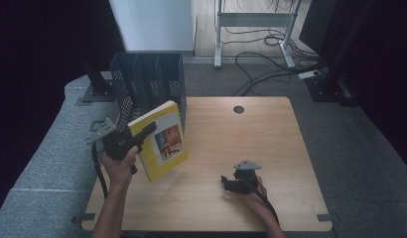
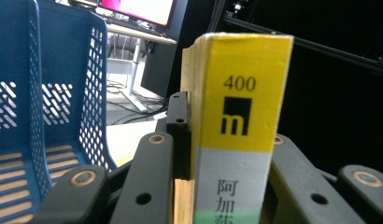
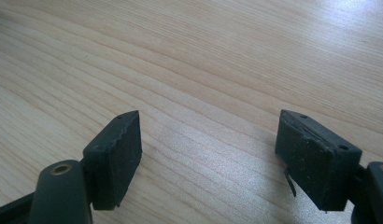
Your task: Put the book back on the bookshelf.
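Note:
A yellow book (image 1: pixel 161 140) with a picture on its cover is held up, tilted, just in front of the dark blue file rack (image 1: pixel 148 79) at the table's back left. My left gripper (image 1: pixel 142 134) is shut on the book. In the left gripper view the book's yellow spine (image 2: pixel 238 121) stands between the jaws, with the blue rack (image 2: pixel 49 107) to its left. My right gripper (image 1: pixel 225 182) rests low over the wooden table (image 1: pixel 251 139) near the front, open. In the right gripper view its pads (image 3: pixel 117 156) stand wide apart over bare wood (image 3: pixel 203 70).
A round cable hole (image 1: pixel 238 109) sits near the table's far edge. Beyond the table are desk legs (image 1: pixel 253 29) and loose cables (image 1: pixel 271 59) on the floor. Grey padded floor (image 1: pixel 47 144) flanks the table.

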`<action>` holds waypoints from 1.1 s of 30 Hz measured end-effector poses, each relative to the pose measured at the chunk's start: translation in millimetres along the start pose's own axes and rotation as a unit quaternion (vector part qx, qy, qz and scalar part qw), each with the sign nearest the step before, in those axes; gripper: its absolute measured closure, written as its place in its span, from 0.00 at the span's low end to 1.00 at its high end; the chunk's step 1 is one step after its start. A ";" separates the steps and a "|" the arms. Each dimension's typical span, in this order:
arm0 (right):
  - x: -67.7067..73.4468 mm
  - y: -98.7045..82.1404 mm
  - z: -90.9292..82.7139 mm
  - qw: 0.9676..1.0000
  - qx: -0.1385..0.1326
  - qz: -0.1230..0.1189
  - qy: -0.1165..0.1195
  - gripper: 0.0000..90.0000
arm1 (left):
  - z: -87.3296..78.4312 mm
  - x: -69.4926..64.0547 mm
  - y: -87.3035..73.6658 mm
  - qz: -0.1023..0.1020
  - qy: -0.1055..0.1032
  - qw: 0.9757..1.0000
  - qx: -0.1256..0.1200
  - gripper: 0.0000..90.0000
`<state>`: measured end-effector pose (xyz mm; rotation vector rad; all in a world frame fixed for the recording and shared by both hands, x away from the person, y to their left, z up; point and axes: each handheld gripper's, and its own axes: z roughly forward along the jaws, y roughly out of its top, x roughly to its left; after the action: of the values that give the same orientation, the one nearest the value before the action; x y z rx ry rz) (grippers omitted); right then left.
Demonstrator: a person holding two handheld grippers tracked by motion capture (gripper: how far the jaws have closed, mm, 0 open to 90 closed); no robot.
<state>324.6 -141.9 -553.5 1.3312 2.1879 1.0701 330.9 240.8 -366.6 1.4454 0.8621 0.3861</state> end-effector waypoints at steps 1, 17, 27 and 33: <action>-0.1 0.0 0.0 1.000 0.000 0.000 0.000 0.25 | 0.5 0.6 1.5 -0.001 -0.001 1.000 0.000 0.83; 1.2 0.0 0.4 1.000 0.001 -0.001 -0.004 0.25 | 11.0 11.9 13.9 -0.009 0.008 1.000 0.001 0.83; 0.9 0.0 0.2 1.000 0.001 -0.001 -0.003 0.25 | 14.4 14.0 21.8 -0.005 0.022 1.000 0.000 0.83; 2.8 0.1 0.8 1.000 0.003 -0.008 -0.011 0.25 | 12.8 11.1 29.2 -0.002 0.019 1.000 -0.005 0.83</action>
<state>323.8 -139.1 -553.7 1.3200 2.1834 1.0401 354.9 243.5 -343.0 1.4301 0.8917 0.4161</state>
